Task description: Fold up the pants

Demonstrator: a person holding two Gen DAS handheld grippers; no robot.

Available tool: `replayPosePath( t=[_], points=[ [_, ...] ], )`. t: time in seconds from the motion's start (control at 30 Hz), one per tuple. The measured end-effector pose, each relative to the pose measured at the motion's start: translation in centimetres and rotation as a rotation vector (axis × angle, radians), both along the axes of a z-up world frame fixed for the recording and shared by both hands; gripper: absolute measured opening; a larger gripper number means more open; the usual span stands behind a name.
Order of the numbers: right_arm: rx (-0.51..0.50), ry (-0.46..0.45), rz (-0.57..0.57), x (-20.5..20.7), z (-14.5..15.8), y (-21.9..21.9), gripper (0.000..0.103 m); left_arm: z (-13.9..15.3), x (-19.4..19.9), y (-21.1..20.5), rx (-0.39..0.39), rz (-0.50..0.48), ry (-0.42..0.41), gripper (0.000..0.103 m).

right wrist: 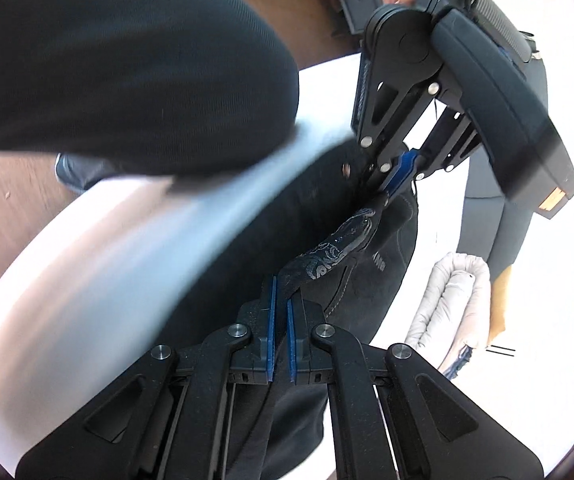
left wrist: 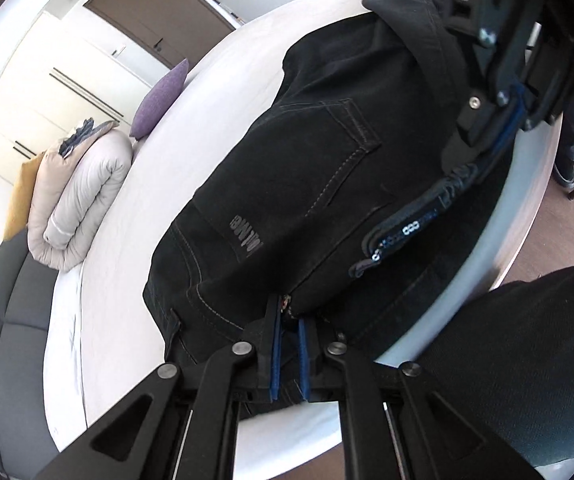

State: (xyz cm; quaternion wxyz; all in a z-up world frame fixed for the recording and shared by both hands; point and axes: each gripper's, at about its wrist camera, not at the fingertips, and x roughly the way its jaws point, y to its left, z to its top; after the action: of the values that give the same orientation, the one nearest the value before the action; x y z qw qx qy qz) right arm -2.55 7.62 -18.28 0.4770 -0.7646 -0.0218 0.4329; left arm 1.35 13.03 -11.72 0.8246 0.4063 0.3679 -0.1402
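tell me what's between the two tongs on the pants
In both wrist views, a patterned strap spans from the left tongs to the right tongs, over the black pants.

Two close, facing wrist views over pants (left wrist: 307,184).

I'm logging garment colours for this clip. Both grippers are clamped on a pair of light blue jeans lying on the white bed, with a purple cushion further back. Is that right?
Not quite: the pants are black, not light blue, as the left wrist view shows. The rest holds: the left gripper and right gripper are both clamped on them, on the white bed, with the purple cushion further back.
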Motion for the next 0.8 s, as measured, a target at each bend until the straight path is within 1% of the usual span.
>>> replayPosePath(
  t=[0.13, 0.17, 0.23, 0.3, 0.4, 0.47, 0.5, 0.53, 0.57, 0.6, 0.67, 0.8],
  points=[
    [0.018, 0.007, -0.013, -0.4, 0.6, 0.1, 0.003, -0.1, -0.1, 0.8, -0.011, 0.024, 0.002, 0.007],
    [0.017, 0.005, -0.019, -0.3, 1.3, 1.0, 0.003, -0.2, -0.3, 0.8, -0.014, 0.028, 0.002, 0.007],
    [0.022, 0.002, -0.034, -0.8, 1.8, 0.7, 0.003, -0.4, 0.0, 0.9, -0.024, 0.037, 0.012, 0.007],
    [0.02, 0.003, -0.048, -0.8, 0.9, 0.8, 0.004, -1.1, 0.0, 1.1, -0.014, 0.044, 0.019, 0.007],
    [0.024, 0.024, -0.076, -0.4, 1.0, 1.8, 0.004, -1.4, -0.3, 1.4, -0.01, 0.062, 0.009, 0.011],
    [0.044, 0.022, -0.093, -0.3, 1.2, 1.4, 0.004, -1.2, -0.5, 1.7, -0.003, 0.074, 0.028, 0.011],
    [0.056, 0.024, -0.103, -0.1, 1.2, 1.3, 0.004, -1.1, -0.8, 2.0, 0.008, 0.085, 0.036, 0.017],
    [0.072, 0.031, -0.116, 0.2, 1.4, 1.3, 0.004, -1.0, -1.0, 2.4, 0.014, 0.095, 0.045, 0.029],
    [0.088, 0.041, -0.131, 0.7, 1.4, 1.5, 0.004, -0.8, -1.3, 2.8, 0.014, 0.103, 0.053, 0.033],
    [0.104, 0.052, -0.145, 1.0, 1.8, 1.4, 0.004, -0.4, -1.5, 3.2, 0.007, 0.117, 0.058, 0.033],
    [0.125, 0.066, -0.165, 2.0, 1.9, 2.0, 0.004, 0.7, -1.4, 3.7, -0.03, 0.15, 0.046, 0.033],
    [0.165, 0.065, -0.203, 2.5, 2.4, 2.0, 0.005, 3.9, 0.3, 3.5, -0.193, 0.205, -0.01, 0.033]
  ],
)
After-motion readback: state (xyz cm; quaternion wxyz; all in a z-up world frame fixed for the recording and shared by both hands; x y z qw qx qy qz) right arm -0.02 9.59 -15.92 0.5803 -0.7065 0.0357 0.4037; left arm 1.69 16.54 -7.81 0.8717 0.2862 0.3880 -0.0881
